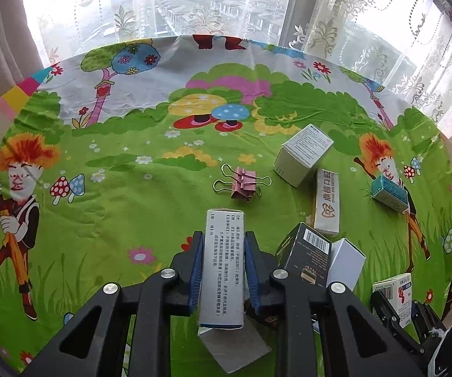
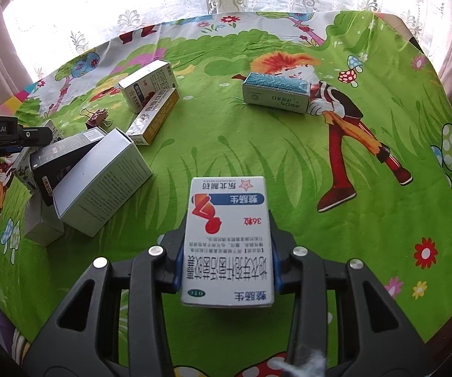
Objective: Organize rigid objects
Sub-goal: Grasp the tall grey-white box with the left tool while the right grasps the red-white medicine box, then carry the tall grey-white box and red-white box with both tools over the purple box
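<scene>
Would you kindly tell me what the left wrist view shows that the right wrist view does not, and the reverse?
Only the left wrist view shows the left gripper shut on a grey box. Only the right wrist view shows the face of the white box with its red figure, clamped in the right gripper. Both show the pink clip, the blue-topped box, the black box and the green cloth.

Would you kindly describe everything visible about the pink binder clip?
The binder clip is a small pink metal clip with two gold wire handles, both splayed outward. It lies on the green cartoon cloth, apart from the boxes, beyond the left gripper. Nothing touches it but the cloth. The right wrist view shows it small, at far left.
</scene>
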### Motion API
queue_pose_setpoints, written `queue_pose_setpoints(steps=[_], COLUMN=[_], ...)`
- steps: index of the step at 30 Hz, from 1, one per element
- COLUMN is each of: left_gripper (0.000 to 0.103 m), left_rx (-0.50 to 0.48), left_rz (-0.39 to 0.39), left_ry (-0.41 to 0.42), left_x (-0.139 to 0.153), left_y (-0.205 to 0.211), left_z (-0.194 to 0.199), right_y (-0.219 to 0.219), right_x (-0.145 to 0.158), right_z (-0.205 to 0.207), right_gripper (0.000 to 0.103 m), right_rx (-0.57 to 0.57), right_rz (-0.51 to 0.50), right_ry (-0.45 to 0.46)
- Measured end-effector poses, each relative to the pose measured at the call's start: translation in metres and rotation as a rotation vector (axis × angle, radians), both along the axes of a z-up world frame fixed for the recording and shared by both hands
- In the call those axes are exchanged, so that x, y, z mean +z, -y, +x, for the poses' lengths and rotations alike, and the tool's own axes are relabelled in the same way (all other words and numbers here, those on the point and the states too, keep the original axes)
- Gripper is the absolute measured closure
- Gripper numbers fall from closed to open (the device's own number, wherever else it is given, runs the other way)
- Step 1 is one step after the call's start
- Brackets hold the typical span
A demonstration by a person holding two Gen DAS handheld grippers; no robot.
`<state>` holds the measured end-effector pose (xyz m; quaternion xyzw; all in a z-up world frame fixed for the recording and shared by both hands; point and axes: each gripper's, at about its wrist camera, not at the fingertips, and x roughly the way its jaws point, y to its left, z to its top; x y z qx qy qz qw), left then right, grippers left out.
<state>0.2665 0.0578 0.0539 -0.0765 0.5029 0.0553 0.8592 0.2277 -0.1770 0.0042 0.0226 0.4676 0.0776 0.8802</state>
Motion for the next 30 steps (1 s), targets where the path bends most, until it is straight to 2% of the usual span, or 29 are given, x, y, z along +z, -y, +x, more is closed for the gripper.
queue_pose_setpoints(steps=[6,10,19,30], left_gripper=[0.077,0.077,0.077,0.077], left_rx=[0.058,0.095,0.175,0.307], left_rz=[0.009,-0.02,-0.092,-0.197], left_ry=[0.051,0.08,0.167,0.191], left_x=[0.012,0.021,0.029,0.019], left_y=[-0.015,-0.026,-0.045,-0.088], left_z=[-0.019,-0.039,-0.104,-0.203], right_y=[0.001,0.0,-0.007,-0.032], right_x=[0.004,0.008,0.017,0.033], right_z=[-0.002,-0.004,-0.014,-0.037], right_gripper=[0.058,0.058,0.058,0.058], right_rx=[0.003,0.012,0.037,0.128], right_rz=[0.03,0.044,0.044,0.065], right_ry=[0.02,0.035,0.062,0.079])
